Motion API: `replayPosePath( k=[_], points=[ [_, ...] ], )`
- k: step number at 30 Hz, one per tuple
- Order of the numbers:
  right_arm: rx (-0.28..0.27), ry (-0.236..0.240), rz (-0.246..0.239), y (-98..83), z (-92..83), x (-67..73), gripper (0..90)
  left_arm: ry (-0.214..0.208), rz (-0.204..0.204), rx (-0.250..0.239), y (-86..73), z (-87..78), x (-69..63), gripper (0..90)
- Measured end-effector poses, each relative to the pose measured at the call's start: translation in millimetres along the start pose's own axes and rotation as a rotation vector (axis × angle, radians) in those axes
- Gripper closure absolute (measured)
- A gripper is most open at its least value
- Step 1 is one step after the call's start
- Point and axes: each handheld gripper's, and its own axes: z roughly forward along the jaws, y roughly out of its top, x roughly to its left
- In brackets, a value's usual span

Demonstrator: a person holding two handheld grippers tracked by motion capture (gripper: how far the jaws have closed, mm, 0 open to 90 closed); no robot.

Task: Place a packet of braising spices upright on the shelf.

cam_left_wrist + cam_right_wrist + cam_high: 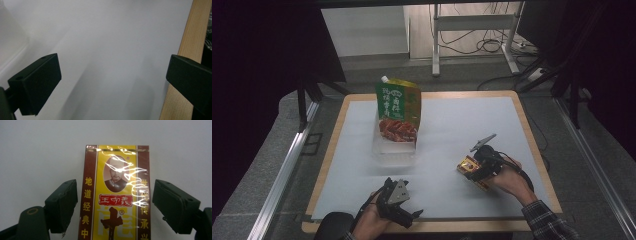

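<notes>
Yellow-and-maroon box [116, 195] is lying flat on the white tabletop [452, 130] toward its right side, sitting between the fingers [62, 205] of the right gripper [117, 206], which are standing clear of its edges on both sides, released (a sliver of white shows at each side). Near the front edge, the left gripper [112, 82] is hovering with its fingers spread wide and nothing between them. Farther back, a green pouch [397, 111] is standing upright in a clear tray [393, 150].
</notes>
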Motion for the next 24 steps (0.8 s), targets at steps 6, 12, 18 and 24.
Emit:
replayPosePath(
  k=[6,12,18,24],
  points=[
    [0.122,-0.004,-0.017,13.3,8.0,1.0,21.2,-0.001,0.002,0.000,0.0,0.0,-0.4,0.0],
    [0.195,-0.021,-0.029,25.6,12.9,2.9,25.3,-0.002,0.005,0.003,0.0,0.1,-0.8,0.0],
    [0.251,-0.036,-0.003,32.9,14.5,4.2,30.4,-0.002,0.008,0.005,-0.3,0.4,-0.9,0.0],
    [0.230,-0.040,0.002,32.8,10.4,4.9,31.6,0.004,0.006,0.001,-0.3,-0.6,-0.3,0.0]
  ],
)
